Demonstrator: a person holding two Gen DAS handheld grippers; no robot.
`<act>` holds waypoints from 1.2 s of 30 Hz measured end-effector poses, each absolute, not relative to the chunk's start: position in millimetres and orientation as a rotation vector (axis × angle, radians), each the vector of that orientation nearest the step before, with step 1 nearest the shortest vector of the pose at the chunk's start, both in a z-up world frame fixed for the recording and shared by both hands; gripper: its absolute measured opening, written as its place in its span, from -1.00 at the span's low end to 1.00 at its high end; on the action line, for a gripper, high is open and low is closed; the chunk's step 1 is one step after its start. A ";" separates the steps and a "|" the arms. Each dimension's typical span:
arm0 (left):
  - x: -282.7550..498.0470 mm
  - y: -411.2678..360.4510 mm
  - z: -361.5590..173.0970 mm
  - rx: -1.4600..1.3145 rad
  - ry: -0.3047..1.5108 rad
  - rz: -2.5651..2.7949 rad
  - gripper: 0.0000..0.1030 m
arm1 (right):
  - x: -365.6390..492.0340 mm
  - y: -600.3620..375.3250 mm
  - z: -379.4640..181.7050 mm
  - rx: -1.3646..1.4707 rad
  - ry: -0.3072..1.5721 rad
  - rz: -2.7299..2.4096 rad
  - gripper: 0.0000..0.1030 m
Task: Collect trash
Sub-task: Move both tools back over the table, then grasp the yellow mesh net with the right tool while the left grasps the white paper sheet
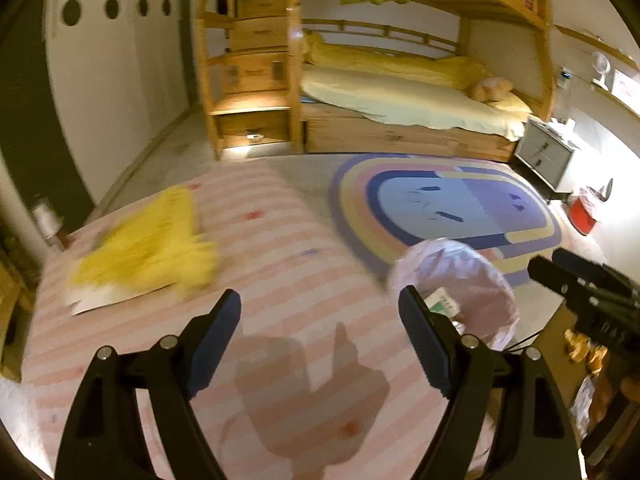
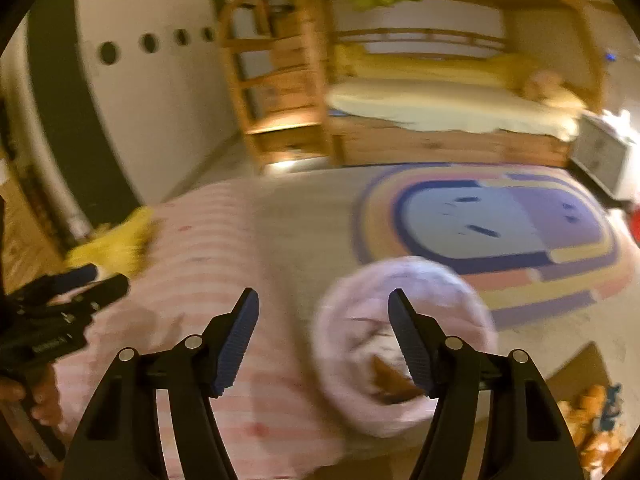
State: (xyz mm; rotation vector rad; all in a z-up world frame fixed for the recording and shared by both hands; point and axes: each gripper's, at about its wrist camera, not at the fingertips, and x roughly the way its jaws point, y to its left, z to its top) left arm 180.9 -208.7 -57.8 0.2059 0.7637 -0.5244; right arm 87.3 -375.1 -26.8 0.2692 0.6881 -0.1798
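Note:
A round bin lined with a pale pink bag (image 1: pixel 476 280) stands on the floor beside the pink-striped bed (image 1: pixel 280 264); it holds some trash, including a green-and-white packet (image 1: pixel 442 302). It also shows in the right wrist view (image 2: pixel 360 320), blurred, with a brown scrap (image 2: pixel 394 384) inside. My left gripper (image 1: pixel 320 320) is open and empty above the bed. My right gripper (image 2: pixel 322 316) is open and empty, over the bed's edge and the bin. A yellow fringed item (image 1: pixel 148 244) lies on a white sheet of paper (image 1: pixel 96 302) on the bed to the left.
A rainbow-patterned rug (image 1: pixel 460 208) covers the floor beyond the bin. A wooden bunk bed (image 1: pixel 400 92) with stair drawers stands at the back. A red bin (image 1: pixel 582 212) sits far right. Toys (image 2: pixel 592 420) lie on the floor at lower right.

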 end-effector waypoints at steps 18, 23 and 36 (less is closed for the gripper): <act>244.4 -6.4 -68.2 0.062 0.751 -0.128 0.53 | 200.9 -212.2 -29.1 0.105 0.744 -0.016 0.32; 268.2 16.0 -71.9 0.061 0.761 -0.097 0.53 | 236.1 -192.6 -26.8 0.111 0.733 0.030 0.32; 314.2 29.9 -91.6 0.117 0.800 -0.074 0.53 | 297.1 -184.9 -48.2 0.070 0.819 0.053 -0.05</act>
